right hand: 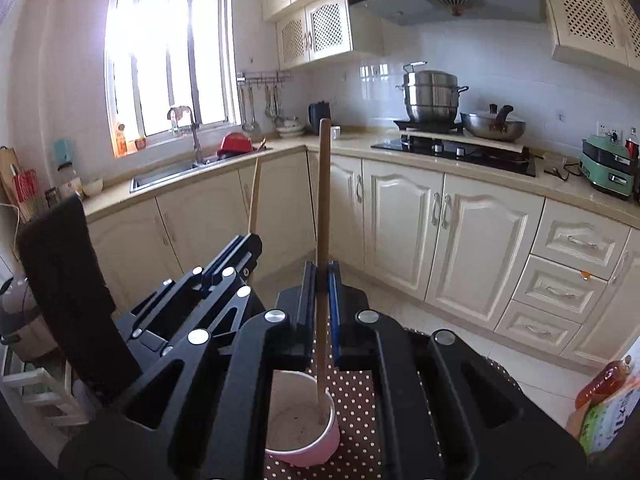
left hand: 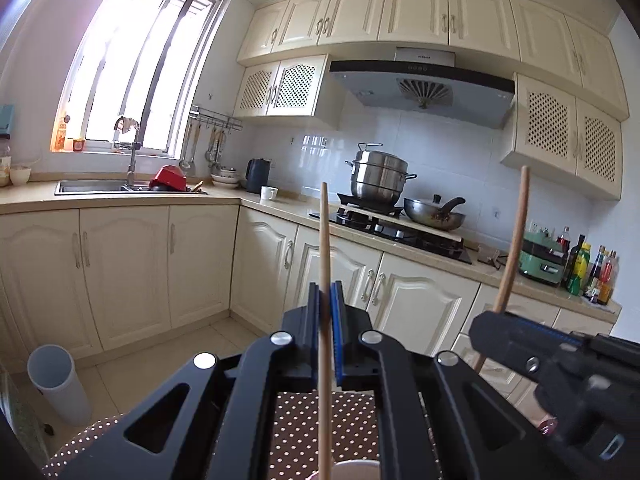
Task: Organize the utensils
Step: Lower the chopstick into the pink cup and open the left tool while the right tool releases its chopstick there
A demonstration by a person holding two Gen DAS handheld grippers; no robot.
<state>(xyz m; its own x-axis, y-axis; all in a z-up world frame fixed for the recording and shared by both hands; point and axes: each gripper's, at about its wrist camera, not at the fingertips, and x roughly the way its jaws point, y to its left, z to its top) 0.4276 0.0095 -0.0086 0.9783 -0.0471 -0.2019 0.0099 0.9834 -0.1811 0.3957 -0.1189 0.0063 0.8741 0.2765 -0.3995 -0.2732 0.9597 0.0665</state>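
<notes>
- Left wrist view: my left gripper is clamped on a pale chopstick, held upright so its lower end can drop straight into the cup just below. My right gripper, off to the right, pinches a darker chopstick the same way.
- Right wrist view: the darker chopstick's tip already stands inside the pink cup on the dotted worktop beneath my right gripper; I judge release comes next.
</notes>
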